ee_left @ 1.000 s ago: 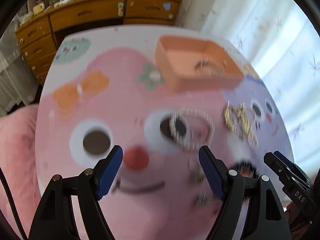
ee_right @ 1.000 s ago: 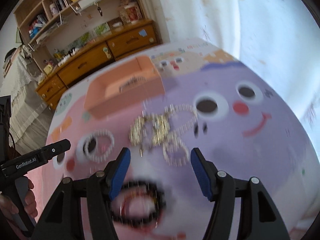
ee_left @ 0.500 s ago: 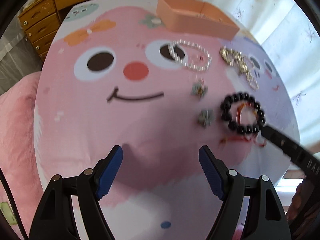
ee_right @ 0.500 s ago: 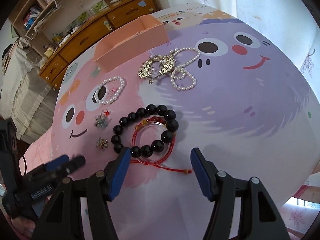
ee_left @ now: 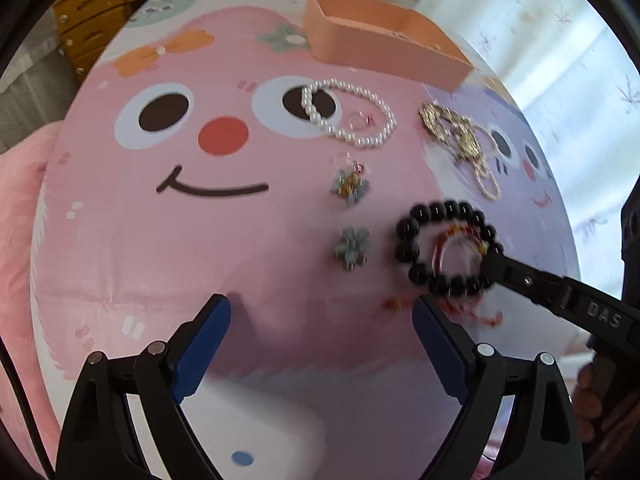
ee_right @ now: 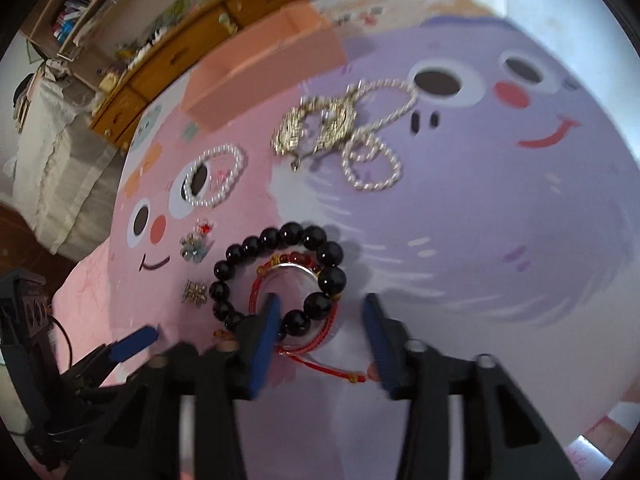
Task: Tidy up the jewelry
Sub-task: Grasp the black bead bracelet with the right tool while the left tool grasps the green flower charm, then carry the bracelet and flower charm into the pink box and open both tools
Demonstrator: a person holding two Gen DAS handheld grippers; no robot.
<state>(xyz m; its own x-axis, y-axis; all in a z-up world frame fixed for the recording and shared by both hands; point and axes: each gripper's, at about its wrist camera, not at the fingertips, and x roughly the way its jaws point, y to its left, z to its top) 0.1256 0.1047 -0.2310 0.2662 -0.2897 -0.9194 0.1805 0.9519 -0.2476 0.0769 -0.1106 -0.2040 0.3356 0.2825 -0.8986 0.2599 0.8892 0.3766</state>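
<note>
- Jewelry lies spread on a cartoon-printed cloth (ee_left: 224, 264) where we work: a black bead bracelet (ee_right: 280, 280) sits toward the near right edge, with a red cord bracelet (ee_right: 316, 340) and a silver ring (ee_right: 294, 270) inside its loop.
- Our right gripper (ee_right: 320, 328) is closing; one blue pad stands inside the bead loop, the other outside it, and the near beads and red cord lie between them. The pads do not yet press on them.
- Our left gripper (ee_left: 322, 344) is opening wide over bare pink cloth near the front edge, with nothing between its pads.
- A pearl bracelet (ee_left: 352, 114) rests on a printed eye, farther back toward the middle of the cloth.
- Two small flower earrings (ee_left: 352, 248) lie between the pearl bracelet and the near edge, just left of the black beads.
- A gold brooch tangled with a pearl necklace (ee_right: 352, 132) lies on the purple half.
- An orange tray (ee_left: 384, 46) stands at the far edge of the cloth.
</note>
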